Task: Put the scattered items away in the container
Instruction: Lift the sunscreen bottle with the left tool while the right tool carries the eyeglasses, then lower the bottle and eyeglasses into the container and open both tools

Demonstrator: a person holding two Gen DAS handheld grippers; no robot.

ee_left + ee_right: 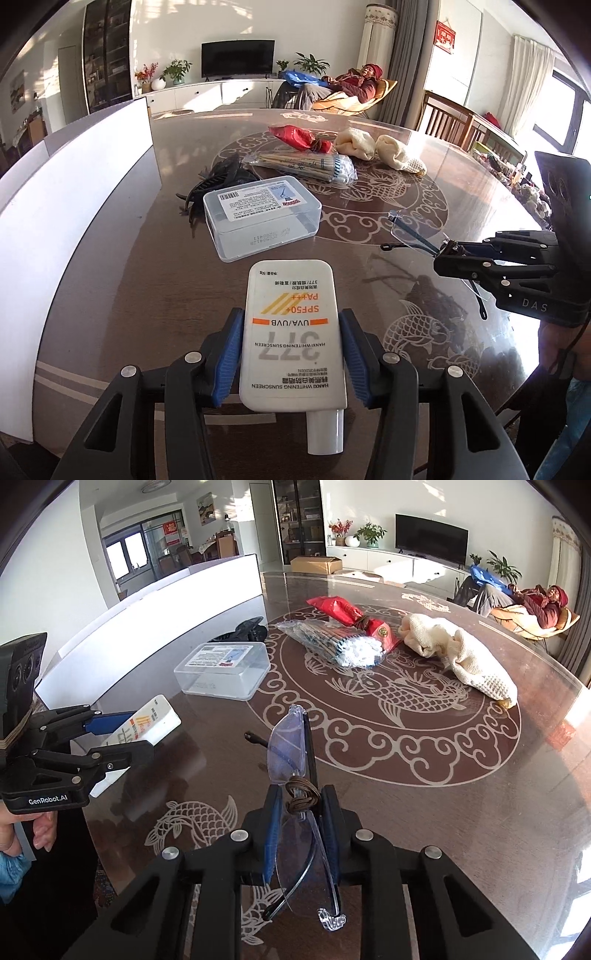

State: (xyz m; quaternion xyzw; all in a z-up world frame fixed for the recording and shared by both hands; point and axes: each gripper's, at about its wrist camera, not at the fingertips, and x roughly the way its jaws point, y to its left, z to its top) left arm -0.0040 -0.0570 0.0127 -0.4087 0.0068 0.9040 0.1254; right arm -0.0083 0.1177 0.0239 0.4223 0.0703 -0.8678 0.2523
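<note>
My left gripper [291,321] is shut on a white sunscreen tube [291,354], its blue pads pressing both flat sides, cap toward the camera. In the right wrist view the left gripper [142,733] carries the tube [155,716] tilted above the table beside the white container [147,602]. My right gripper [301,794] is shut on clear glasses [288,738] at the bridge, where brown cord is wound. The left wrist view shows the right gripper [443,254] with the glasses [413,229] lifted over the table. The container's wall [74,184] stands at the left.
On the patterned glass table [406,812] lie a clear plastic box [262,218], a black hair clip [221,177], a bag of cotton swabs [306,166], a red packet [295,136] and a cream cloth [380,147]. A person [351,85] reclines far behind; wooden chairs [443,114] stand at the right.
</note>
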